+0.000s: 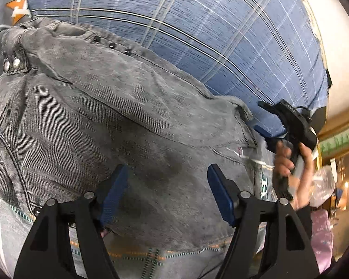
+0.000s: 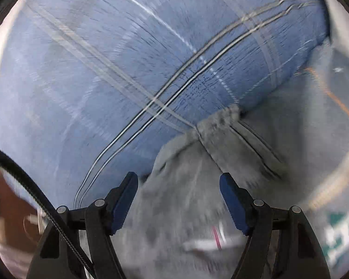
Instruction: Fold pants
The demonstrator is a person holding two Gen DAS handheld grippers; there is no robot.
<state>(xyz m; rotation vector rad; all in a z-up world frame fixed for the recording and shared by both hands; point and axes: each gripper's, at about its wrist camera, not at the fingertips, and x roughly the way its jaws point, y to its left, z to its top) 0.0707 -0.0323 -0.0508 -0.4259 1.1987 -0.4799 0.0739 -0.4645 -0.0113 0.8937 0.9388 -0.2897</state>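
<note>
The pants (image 1: 118,116) are grey, faded ribbed denim with dark stitching; they lie bunched and creased on blue plaid cloth; metal rivets show along the waistband; a hemmed edge (image 2: 221,121) lies folded over.

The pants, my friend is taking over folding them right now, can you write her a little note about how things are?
Left gripper: open, above the grey pants, holding nothing.
Right gripper: open, over a pants corner, holding nothing; the view is blurred.
The pants lie bunched on the blue plaid sheet and a grey patterned cloth, waistband with snaps at the far left.
Done: looks like one fold at most.
Left: smooth, fold again and tidy.
</note>
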